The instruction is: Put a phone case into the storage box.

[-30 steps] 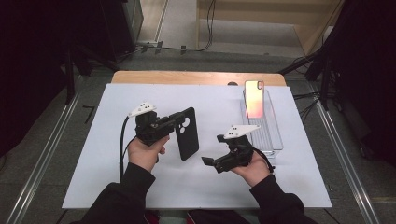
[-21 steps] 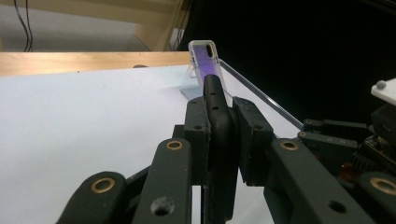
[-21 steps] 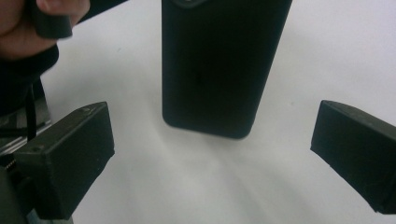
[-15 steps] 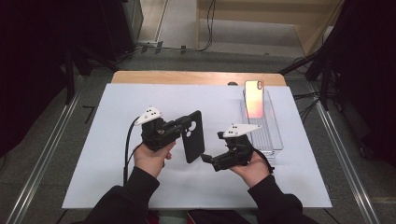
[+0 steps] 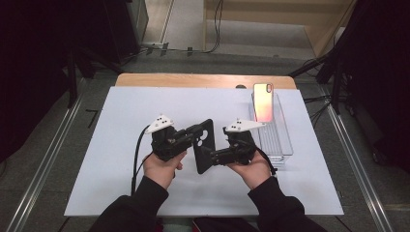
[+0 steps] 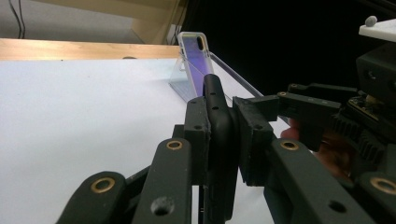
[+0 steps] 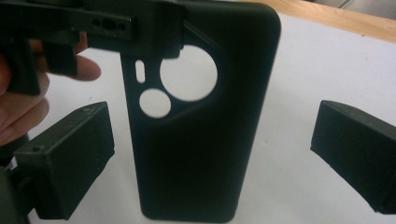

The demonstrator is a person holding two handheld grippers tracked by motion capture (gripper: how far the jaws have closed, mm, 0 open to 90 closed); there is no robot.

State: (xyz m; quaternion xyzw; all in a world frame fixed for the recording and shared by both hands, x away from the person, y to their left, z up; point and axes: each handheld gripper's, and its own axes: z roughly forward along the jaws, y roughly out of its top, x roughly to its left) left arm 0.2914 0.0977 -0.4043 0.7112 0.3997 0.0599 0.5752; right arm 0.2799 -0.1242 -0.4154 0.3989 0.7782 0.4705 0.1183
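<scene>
- The left gripper point(image 5: 196, 133) clamps a black phone case point(image 5: 204, 152), its jaws pressed on the case's two faces near the camera cutouts; the left gripper view shows the case point(image 6: 217, 140) edge-on between the pads.
- The case is held off the table point(image 5: 96, 159), above its middle, standing roughly upright with the cutout end uppermost.
- The right gripper point(image 5: 208, 157) points toward the case from the right, and its jaws stand wide.
- In the right gripper view the case point(image 7: 201, 140) sits between the two spread pads point(image 7: 70, 163) with white table showing on both sides, so neither pad touches it.
- That view also shows the left gripper point(image 7: 130, 25) gripping the case's top, with the person's fingers point(image 7: 28, 93) beside it.
- A second phone point(image 5: 263, 101), in a clear case with an orange-pink back, leans upright in a clear tray point(image 5: 280, 145) at the table's far right, well apart from the black case.
- A white sheet covers the table; a wooden edge point(image 5: 193, 80) shows along its far side.
</scene>
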